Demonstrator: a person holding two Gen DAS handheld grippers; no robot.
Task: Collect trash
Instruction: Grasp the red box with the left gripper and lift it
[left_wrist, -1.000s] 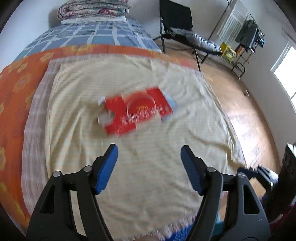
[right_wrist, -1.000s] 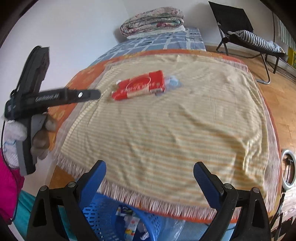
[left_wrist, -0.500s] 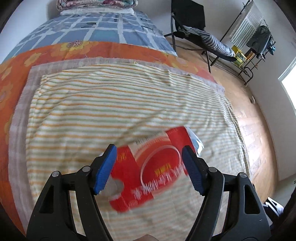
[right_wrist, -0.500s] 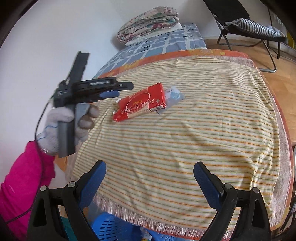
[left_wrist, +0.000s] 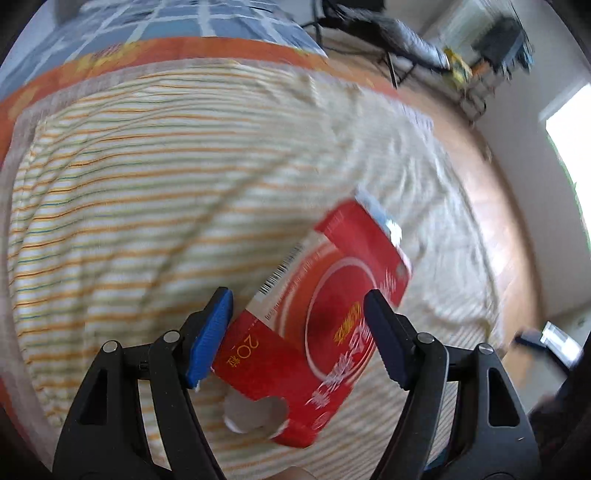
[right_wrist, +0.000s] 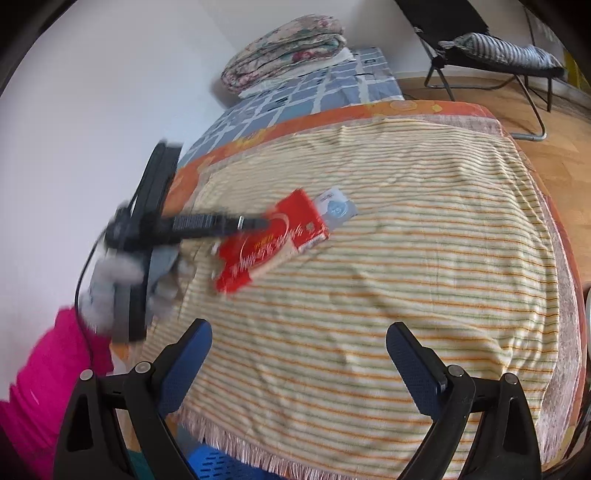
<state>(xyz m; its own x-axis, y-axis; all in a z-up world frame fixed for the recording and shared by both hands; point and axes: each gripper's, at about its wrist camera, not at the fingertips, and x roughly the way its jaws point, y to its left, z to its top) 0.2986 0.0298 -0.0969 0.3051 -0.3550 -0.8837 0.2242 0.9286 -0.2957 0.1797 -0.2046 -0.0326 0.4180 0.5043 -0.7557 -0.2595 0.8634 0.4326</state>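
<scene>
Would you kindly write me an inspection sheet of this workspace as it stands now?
Surface: striped yellow towel-like cloth spread over an orange bedcover.
Job's things: flat red cardboard box lying on the cloth; small pale blue-grey packet touching its far end.
Clutter: blue perforated plastic basket below the cloth's fringed edge.
Grippers: left gripper straddles the red box, its jaws opening, not yet gripping; right gripper open, empty, above bare cloth.
Cables: thin black cable by the gloved left hand.
Surroundings: folded floral quilt, black folding chair, wooden floor.
</scene>
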